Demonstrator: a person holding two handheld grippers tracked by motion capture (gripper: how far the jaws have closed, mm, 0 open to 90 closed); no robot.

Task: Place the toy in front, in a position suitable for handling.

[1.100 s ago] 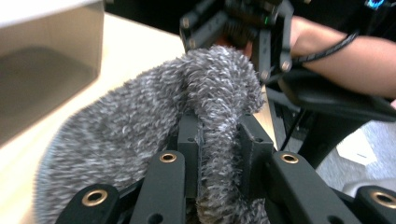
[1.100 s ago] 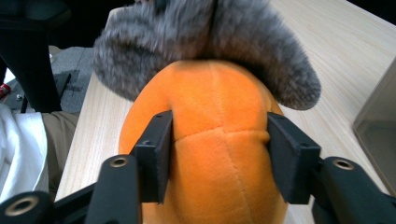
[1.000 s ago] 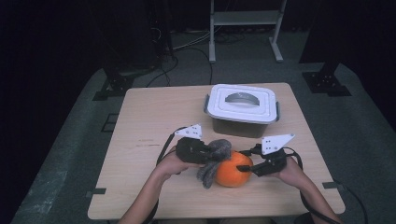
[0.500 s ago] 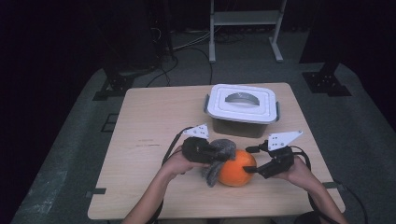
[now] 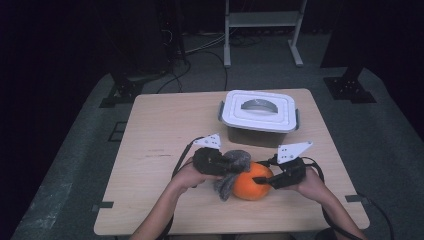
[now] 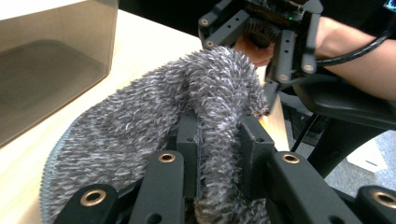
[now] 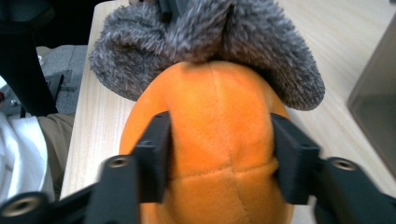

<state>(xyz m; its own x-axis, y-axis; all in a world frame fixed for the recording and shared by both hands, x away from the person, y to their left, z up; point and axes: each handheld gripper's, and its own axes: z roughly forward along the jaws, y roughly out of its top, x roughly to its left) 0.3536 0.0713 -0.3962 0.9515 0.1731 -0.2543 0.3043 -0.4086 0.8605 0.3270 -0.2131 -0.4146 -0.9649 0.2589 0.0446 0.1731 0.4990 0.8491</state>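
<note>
Lidded white bin (image 5: 258, 114) at twelve o'clock on wooden counter (image 5: 160, 145); left tongs (image 5: 226, 164) pinching fuzzy grey cloth (image 5: 231, 172), right tongs (image 5: 261, 180) just closing, clamping round orange plush (image 5: 251, 184)

So I'm working off a light wood table (image 5: 160, 130) sitting on grey carpet (image 5: 70, 165). Toward the far edge there's a grey plastic box (image 5: 257, 131) with a white lid (image 5: 260, 111) clipped on. Closer to my side, an orange plush ball (image 5: 251, 184) rests right on the wood, with a fuzzy grey cloth (image 5: 231, 172) touching its left side and draping down onto the table.
</note>
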